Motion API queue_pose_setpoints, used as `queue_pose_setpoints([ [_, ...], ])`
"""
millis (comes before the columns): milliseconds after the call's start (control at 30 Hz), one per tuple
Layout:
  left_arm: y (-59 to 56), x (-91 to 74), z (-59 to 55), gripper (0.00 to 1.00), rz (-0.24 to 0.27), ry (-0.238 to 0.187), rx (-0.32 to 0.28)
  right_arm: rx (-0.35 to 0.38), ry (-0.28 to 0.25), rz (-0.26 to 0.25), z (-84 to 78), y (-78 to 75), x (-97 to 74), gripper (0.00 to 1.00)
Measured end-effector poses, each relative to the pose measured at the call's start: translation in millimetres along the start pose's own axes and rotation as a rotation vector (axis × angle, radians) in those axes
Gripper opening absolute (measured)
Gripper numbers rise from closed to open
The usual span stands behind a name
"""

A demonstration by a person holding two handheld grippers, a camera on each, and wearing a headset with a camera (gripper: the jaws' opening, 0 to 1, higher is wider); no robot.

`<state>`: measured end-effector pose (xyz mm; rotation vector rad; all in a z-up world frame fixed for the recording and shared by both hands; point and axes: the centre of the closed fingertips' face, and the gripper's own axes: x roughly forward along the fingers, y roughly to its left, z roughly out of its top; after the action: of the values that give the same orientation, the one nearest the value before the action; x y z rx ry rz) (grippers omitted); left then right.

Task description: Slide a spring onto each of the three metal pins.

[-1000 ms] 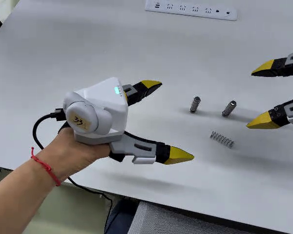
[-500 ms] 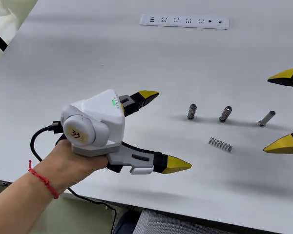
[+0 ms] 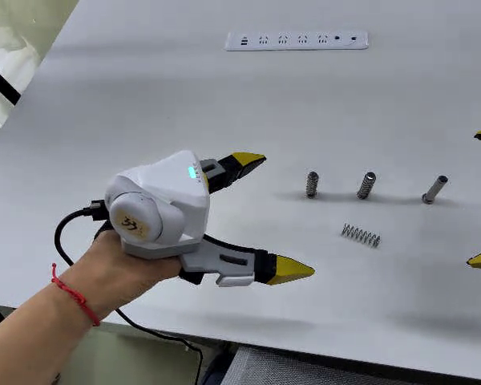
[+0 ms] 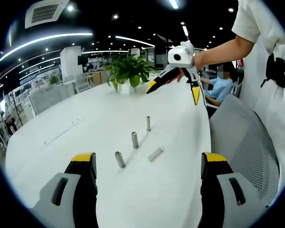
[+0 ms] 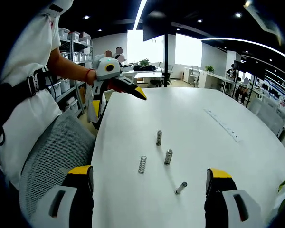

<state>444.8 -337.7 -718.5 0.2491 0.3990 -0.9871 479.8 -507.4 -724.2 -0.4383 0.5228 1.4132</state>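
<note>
first pin [image 3: 312,184] and second pin [image 3: 366,185] wear springs; third pin [image 3: 435,189] is bare, last spring [image 3: 361,234] lying loose near them. my left gripper [image 3: 276,214] and right gripper [image 5: 150,173] gape wide, empty; next i pinch that spring

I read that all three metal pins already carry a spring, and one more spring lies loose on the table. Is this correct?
Not quite. Only two pins carry a spring: the first pin and the middle pin. The third pin is bare, as the head view shows. The loose spring does lie on the table.
</note>
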Motion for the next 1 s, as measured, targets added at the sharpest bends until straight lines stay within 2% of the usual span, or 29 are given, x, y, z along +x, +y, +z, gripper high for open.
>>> queue_pose_setpoints([
  [300, -6.4, 16.6, 2.2, 0.83, -0.053, 0.061, 0.058, 0.035, -0.03, -0.038, -25.5, 2.6, -17.6, 0.99],
  [433, -12.6, 29.7, 1.1, 0.76, -0.089, 0.092, 0.081, 0.053, -0.042, -0.049, -36.2, 6.2, -23.5, 0.99],
  [500, -15.4, 36.3, -2.8, 0.71, -0.108, 0.129, 0.1, 0.058, -0.044, -0.055, -42.6, 7.3, -26.1, 0.98],
  [700, -21.8, 56.2, -10.1, 0.53, -0.169, 0.191, 0.159, 0.092, -0.06, -0.075, -54.8, 10.0, -34.2, 0.97],
  [900, -25.8, 76.1, -27.8, 0.39, -0.217, 0.29, 0.257, 0.115, -0.068, -0.09, -65.7, 12.2, -41.8, 0.96],
  [1000, -26.9, 89.5, -35.1, 0.36, -0.228, 0.324, 0.271, 0.129, -0.071, -0.099, -70.9, 13.3, -45.0, 0.95],
])
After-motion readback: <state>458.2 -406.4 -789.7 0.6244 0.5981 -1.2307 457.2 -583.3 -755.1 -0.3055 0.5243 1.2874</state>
